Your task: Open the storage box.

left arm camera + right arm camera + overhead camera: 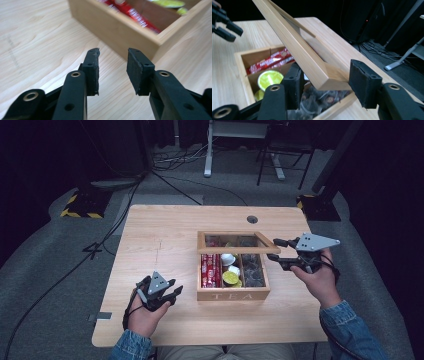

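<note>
Dark floor rings the wooden table (165, 235), where the right gripper (275, 251), jaws half-parted around the raised lid (239, 248) corner, sits at three o'clock of the tea box (233, 295), while the left gripper (176, 291) gapes empty at nine o'clock.

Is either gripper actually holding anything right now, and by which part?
The right gripper brackets the front corner of the raised lid of the tea box; pad contact cannot be told. The left gripper is open, holding nothing.

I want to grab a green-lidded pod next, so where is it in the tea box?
In the high view the green-lidded pod lies in the middle compartment of the tea box, near its front wall, right of the red sachets.
</note>
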{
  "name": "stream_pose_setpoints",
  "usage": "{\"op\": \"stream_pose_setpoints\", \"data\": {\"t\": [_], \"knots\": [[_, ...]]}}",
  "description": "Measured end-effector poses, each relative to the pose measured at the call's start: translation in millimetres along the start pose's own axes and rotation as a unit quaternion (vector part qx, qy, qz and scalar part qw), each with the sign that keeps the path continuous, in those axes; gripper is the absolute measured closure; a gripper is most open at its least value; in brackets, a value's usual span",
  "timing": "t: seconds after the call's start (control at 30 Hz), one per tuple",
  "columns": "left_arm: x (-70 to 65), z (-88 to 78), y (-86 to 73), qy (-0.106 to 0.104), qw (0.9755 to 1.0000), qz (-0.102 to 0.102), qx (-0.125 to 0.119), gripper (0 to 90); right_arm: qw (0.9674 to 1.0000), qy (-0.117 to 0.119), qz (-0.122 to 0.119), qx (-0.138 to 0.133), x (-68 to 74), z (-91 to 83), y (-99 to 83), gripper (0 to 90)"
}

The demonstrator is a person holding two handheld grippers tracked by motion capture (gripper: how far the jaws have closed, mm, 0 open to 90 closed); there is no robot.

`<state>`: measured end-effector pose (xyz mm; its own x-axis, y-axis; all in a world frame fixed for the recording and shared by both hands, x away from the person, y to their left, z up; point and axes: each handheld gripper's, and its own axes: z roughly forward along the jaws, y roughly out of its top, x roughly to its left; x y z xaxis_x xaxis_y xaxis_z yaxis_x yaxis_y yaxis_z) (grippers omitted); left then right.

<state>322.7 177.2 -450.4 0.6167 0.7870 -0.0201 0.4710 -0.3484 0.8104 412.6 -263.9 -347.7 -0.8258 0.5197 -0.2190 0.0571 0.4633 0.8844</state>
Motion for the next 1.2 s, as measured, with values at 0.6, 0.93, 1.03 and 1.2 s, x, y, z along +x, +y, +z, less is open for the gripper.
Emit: {"op": "stream_pose_setpoints", "data": {"t": [0.6,0.93,1.03,1.2], "knots": [[29.0,4.1,-10.6,0.033,0.9991,-0.025,0.007,57.6,0.9981,0.002,0.041,-0.045,-46.1,23.8,30.1,52.7],[38.4,0.1,-22.2,0.050,0.9980,-0.033,0.021,54.1,0.9970,-0.008,0.055,-0.054,-72.0,39.2,45.8,55.0],[38.1,-1.4,-25.2,0.053,0.9978,-0.032,0.023,53.5,0.9960,-0.010,0.066,-0.060,-80.8,44.5,49.4,54.9],[38.0,-5.1,-30.0,0.065,0.9970,-0.031,0.028,50.6,0.9941,-0.017,0.084,-0.067,-93.2,53.3,54.0,53.8]]}}
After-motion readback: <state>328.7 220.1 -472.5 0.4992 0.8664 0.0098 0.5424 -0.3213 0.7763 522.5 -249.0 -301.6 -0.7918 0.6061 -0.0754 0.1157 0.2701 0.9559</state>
